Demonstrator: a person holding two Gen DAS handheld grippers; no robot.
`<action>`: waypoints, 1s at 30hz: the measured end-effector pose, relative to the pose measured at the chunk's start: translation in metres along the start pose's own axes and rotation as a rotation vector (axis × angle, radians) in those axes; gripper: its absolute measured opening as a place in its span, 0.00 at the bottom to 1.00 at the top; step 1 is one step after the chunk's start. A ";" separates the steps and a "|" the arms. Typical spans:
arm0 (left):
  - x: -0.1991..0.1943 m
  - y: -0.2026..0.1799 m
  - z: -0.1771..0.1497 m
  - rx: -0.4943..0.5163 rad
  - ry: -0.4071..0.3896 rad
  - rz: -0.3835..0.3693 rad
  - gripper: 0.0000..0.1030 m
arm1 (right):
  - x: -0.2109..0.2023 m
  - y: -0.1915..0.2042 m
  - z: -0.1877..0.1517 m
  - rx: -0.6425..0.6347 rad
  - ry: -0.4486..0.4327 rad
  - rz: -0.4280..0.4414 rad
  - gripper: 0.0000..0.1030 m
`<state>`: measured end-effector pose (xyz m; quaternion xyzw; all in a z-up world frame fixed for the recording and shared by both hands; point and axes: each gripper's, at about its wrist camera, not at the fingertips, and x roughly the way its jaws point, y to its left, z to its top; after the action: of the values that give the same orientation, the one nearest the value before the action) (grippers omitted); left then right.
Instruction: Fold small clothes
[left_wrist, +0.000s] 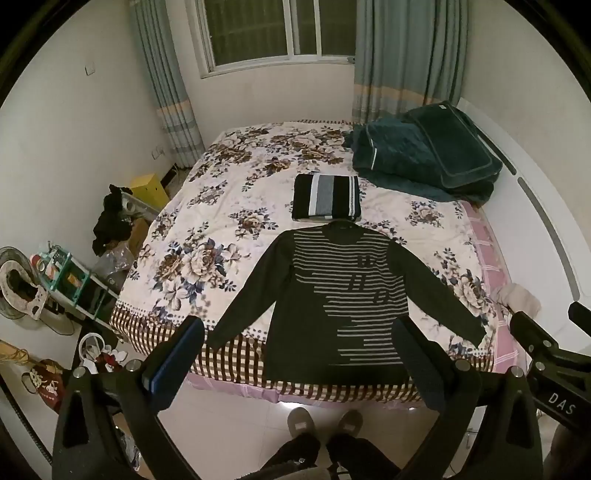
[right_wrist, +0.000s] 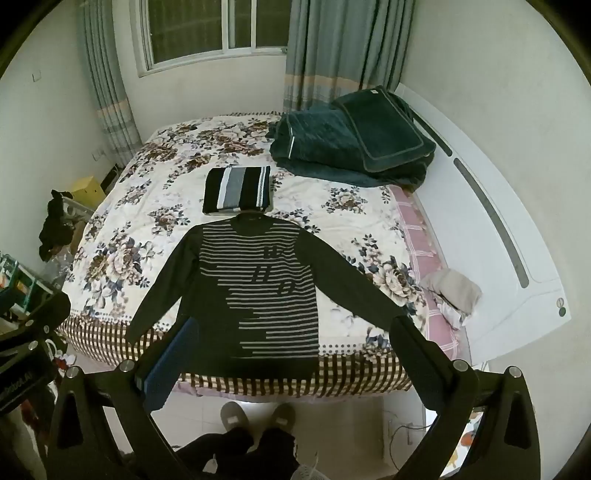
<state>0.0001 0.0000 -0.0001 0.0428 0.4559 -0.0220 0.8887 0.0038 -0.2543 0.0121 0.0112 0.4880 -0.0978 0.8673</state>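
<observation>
A dark long-sleeved sweater (left_wrist: 343, 295) (right_wrist: 258, 291) with pale stripes lies flat on the flowered bedspread (left_wrist: 207, 236) (right_wrist: 147, 221), sleeves spread, hem at the bed's near edge. Beyond its collar rests a folded black, grey and white striped garment (left_wrist: 327, 197) (right_wrist: 238, 190). My left gripper (left_wrist: 299, 332) hovers open above the hem, nothing between its fingers. My right gripper (right_wrist: 295, 332) is also open and empty, held high over the same near edge. The right gripper's body (left_wrist: 546, 354) shows at the left wrist view's right border; the left gripper's body (right_wrist: 26, 350) at the other view's left.
A dark green quilt and pillow (left_wrist: 424, 151) (right_wrist: 351, 140) are piled at the bed's far right. A beige cloth (right_wrist: 452, 291) lies by the white headboard (right_wrist: 498, 236). The person's slippered feet (left_wrist: 325, 421) stand on the tiled floor. Clutter and a yellow box (left_wrist: 147, 188) line the left side.
</observation>
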 end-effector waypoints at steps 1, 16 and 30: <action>0.000 0.000 0.000 0.000 0.000 0.001 1.00 | 0.000 0.000 0.000 -0.001 0.002 -0.004 1.00; 0.000 0.001 0.000 -0.005 0.001 -0.004 1.00 | -0.001 0.000 0.000 -0.001 -0.004 -0.002 1.00; 0.000 0.000 0.000 -0.003 0.000 -0.003 1.00 | -0.002 -0.001 0.002 -0.001 -0.006 -0.001 1.00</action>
<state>0.0000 0.0002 0.0001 0.0409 0.4559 -0.0227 0.8888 0.0037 -0.2551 0.0150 0.0105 0.4855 -0.0980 0.8687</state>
